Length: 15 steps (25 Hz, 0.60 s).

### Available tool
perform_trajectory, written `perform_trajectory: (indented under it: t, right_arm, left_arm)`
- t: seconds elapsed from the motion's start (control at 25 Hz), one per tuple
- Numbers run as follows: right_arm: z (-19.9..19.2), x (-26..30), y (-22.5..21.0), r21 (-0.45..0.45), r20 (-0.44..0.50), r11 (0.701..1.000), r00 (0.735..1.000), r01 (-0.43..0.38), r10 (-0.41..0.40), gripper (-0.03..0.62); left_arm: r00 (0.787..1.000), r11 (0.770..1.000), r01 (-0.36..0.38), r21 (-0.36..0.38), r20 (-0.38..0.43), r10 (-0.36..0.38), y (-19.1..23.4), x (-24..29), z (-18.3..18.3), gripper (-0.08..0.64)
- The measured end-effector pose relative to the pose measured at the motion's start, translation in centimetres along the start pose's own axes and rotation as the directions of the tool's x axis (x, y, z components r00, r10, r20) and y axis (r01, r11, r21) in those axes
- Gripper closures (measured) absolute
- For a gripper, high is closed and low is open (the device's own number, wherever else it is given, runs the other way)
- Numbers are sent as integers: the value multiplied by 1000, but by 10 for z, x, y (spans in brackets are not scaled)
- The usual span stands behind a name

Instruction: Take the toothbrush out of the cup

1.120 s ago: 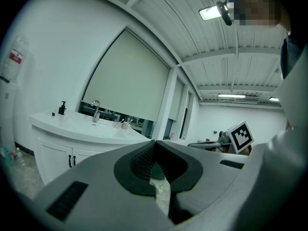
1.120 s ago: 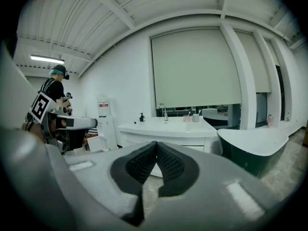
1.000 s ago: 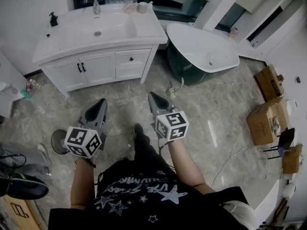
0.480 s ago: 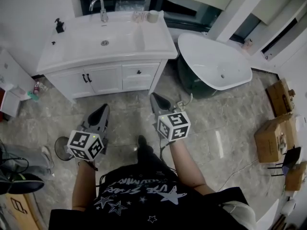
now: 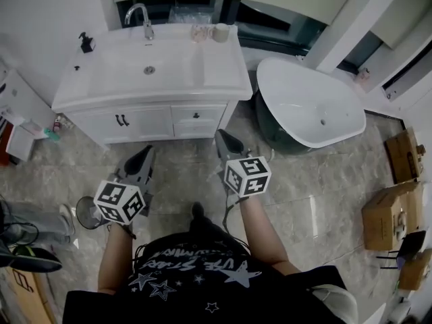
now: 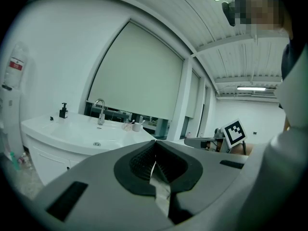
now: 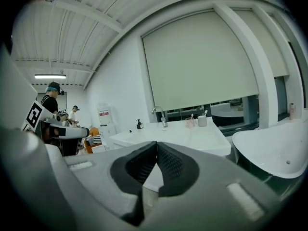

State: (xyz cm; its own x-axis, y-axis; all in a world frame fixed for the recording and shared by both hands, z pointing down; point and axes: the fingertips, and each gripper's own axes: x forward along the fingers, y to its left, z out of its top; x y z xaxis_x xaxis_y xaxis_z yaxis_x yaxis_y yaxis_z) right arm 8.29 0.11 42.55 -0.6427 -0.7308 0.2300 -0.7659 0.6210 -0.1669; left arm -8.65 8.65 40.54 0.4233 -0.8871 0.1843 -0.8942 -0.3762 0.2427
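A white cup (image 5: 220, 32) and a pinkish cup (image 5: 198, 32) stand at the back right of the white vanity top (image 5: 223, 69). In the right gripper view the white cup (image 7: 202, 121) holds a toothbrush (image 7: 205, 113), and the pinkish cup (image 7: 190, 122) also holds one. The left gripper view shows the cups (image 6: 137, 126) small and far off. My left gripper (image 5: 144, 155) and right gripper (image 5: 223, 138) hang over the floor in front of the cabinet, well short of the cups. Both are shut with nothing between the jaws, as the left gripper (image 6: 154, 143) and right gripper (image 7: 156, 144) show close up.
A faucet (image 5: 138, 15), sink basin (image 5: 149, 66) and soap dispenser (image 5: 86, 42) are on the vanity. A white bathtub (image 5: 310, 110) stands to the right, with cardboard boxes (image 5: 388, 211) beyond it. A small fan (image 5: 86, 211) sits on the floor at left.
The vanity has come closer and lower in the head view as the person stepped toward it. Both grippers stayed shut, held out in front.
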Motion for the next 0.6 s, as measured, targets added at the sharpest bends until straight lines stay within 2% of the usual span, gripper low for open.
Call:
perform_trajectory:
  t: [0.4, 0.6]
  right_arm:
    - [10, 26, -68, 13, -17, 1000, 1000, -19, 19, 592]
    - [12, 37, -90, 3, -22, 1000, 999, -23, 23, 592]
  left_arm:
    - [1000, 1000, -19, 9, -1, 19, -4, 76, 15, 552]
    - [1000, 1000, -11, -16, 23, 12, -2, 95, 18, 552]
